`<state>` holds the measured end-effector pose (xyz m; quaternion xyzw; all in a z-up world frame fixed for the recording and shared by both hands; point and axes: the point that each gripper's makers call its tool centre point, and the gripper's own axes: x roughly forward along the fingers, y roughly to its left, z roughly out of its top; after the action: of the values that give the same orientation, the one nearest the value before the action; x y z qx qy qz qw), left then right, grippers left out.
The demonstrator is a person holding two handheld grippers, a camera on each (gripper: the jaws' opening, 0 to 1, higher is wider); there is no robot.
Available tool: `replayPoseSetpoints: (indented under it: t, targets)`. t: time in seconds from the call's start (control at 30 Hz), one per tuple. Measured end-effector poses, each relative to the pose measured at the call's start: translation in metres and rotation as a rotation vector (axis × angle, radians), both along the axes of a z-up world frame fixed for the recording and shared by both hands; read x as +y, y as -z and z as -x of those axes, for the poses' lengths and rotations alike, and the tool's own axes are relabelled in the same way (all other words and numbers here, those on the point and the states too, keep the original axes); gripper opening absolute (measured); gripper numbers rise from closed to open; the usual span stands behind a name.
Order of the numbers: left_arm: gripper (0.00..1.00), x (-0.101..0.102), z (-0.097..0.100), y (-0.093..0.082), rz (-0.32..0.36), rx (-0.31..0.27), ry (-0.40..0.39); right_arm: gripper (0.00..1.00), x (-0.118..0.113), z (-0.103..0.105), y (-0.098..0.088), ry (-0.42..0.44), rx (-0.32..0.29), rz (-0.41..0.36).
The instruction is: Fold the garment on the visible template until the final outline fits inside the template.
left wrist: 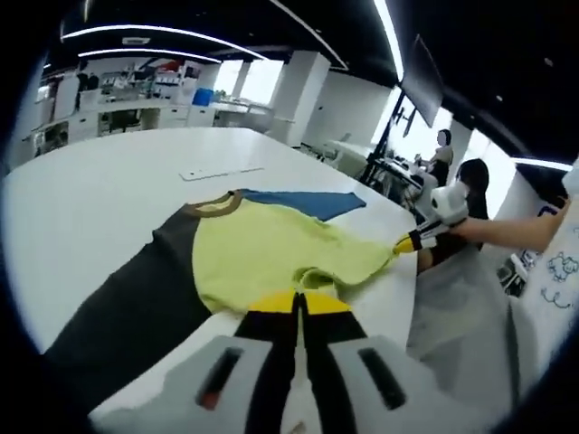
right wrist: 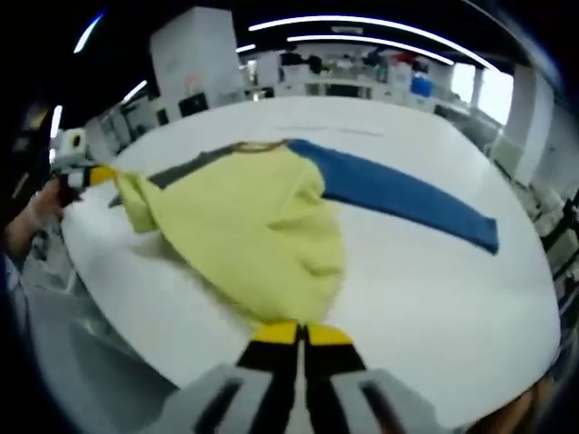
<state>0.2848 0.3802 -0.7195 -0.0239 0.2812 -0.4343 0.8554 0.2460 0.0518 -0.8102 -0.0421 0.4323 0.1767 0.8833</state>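
The left tongs (left wrist: 300,303) are seen in the left gripper view with their yellow-tipped jaws together, clamped on a bunched hem of the garment (left wrist: 271,249). In the same view the right tongs (left wrist: 404,242) enter from the right, closed on a pulled-out corner of the yellow cloth, with a hand (left wrist: 450,206) behind them and a bare forearm reaching off to the right edge.

In the right gripper view the right tongs (right wrist: 301,334) are shown with jaws together, gripping the near edge of the garment (right wrist: 253,226), and the left tongs (right wrist: 98,176) are seen at the left, shut on the far yellow corner, held by a hand (right wrist: 32,217).

The garment lies on the white table (left wrist: 99,199), near its edge, the yellow body raised and drawn between the two tongs. A dark sleeve (left wrist: 136,307) is spread flat toward the lower left of the left gripper view, a blue sleeve (right wrist: 407,199) is stretched flat across the table in the right gripper view, and a brown collar (left wrist: 215,207) is seen at the top of the yellow body. A flat white sheet (left wrist: 217,171) lies on the table beyond the garment, apart from it.

Further out, a seated person (left wrist: 441,158) is seen past the table at a desk, with shelves and bright windows behind.
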Motion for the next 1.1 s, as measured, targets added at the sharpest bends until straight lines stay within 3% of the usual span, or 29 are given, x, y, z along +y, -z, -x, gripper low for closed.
replayPoseSetpoints:
  t: [0.2, 0.3, 0.5, 0.57, 0.67, 0.77, 0.87, 0.97, 1.1]
  targets:
    - [0.00, 0.006, 0.028, -0.006, -0.023, 0.014, 0.019, 0.00, -0.004, 0.007, -0.004, 0.014, -0.003, -0.009]
    - [0.00, 0.006, 0.047, -0.002, -0.068, 0.017, 0.038, 0.00, -0.004, 0.011, -0.006, 0.007, -0.004, -0.005]
    - [0.00, 0.008, 0.071, 0.004, -0.089, 0.044, 0.046, 0.00, -0.005, 0.013, -0.004, -0.020, 0.008, 0.013]
    - [0.00, 0.011, 0.078, 0.013, -0.144, 0.047, 0.060, 0.00, -0.004, 0.015, -0.005, -0.026, 0.015, 0.016]
    - [0.00, 0.010, 0.088, 0.023, -0.167, 0.072, 0.074, 0.00, -0.004, 0.018, -0.005, -0.034, 0.022, 0.016]
    - [0.00, 0.015, 0.097, 0.042, -0.250, 0.086, 0.087, 0.00, -0.004, 0.021, -0.004, -0.038, 0.031, 0.013]
    - [0.00, 0.013, 0.103, 0.051, -0.220, 0.131, 0.070, 0.00, -0.004, 0.026, -0.002, -0.045, 0.049, 0.009]
    - [0.00, 0.017, 0.112, 0.068, -0.280, 0.163, 0.055, 0.00, -0.002, 0.032, 0.001, -0.055, 0.071, 0.004]
    - [0.00, 0.012, 0.121, 0.078, -0.282, 0.193, 0.046, 0.00, -0.001, 0.038, 0.007, -0.083, 0.100, 0.002]
